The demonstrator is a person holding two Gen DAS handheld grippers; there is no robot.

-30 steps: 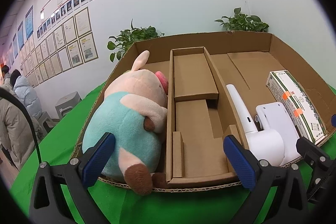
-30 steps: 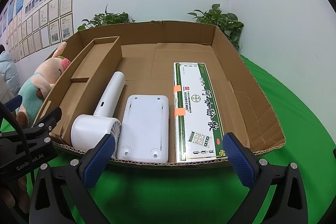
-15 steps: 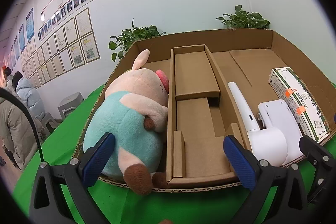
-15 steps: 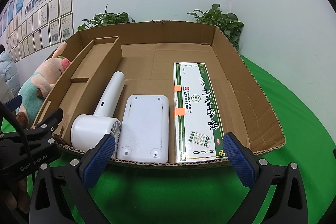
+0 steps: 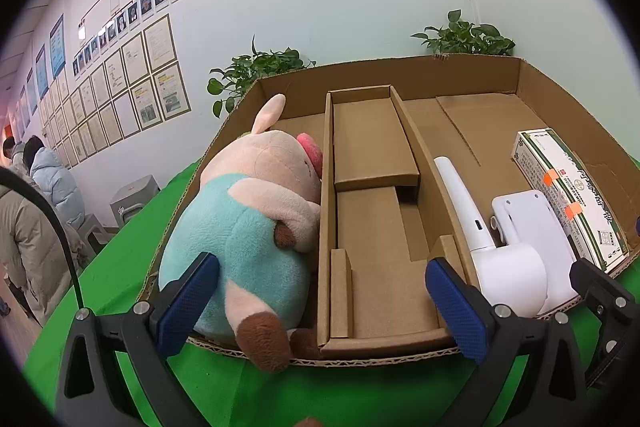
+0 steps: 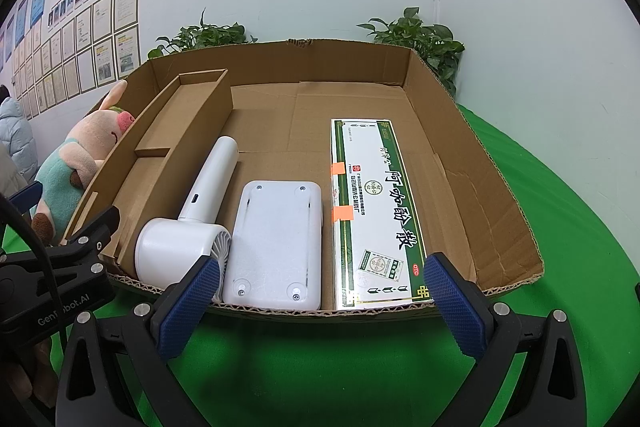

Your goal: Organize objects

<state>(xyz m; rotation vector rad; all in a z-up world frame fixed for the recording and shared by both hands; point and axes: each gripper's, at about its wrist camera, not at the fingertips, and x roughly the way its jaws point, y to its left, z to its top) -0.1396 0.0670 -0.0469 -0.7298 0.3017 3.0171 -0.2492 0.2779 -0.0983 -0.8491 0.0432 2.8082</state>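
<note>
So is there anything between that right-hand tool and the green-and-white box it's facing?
Only the cardboard tray's low front edge. The right tool hovers open just outside it, and the green-and-white box lies flat right behind, its top uncovered.

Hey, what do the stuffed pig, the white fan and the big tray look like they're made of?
Stuffed pig: soft plush fabric, going by its fuzzy nap and squashed shape.
White fan: probably hard plastic, smooth with a matte sheen and moulded grille.
Tray: brown corrugated cardboard, since the fluted layer shows along its cut front edge.
</note>
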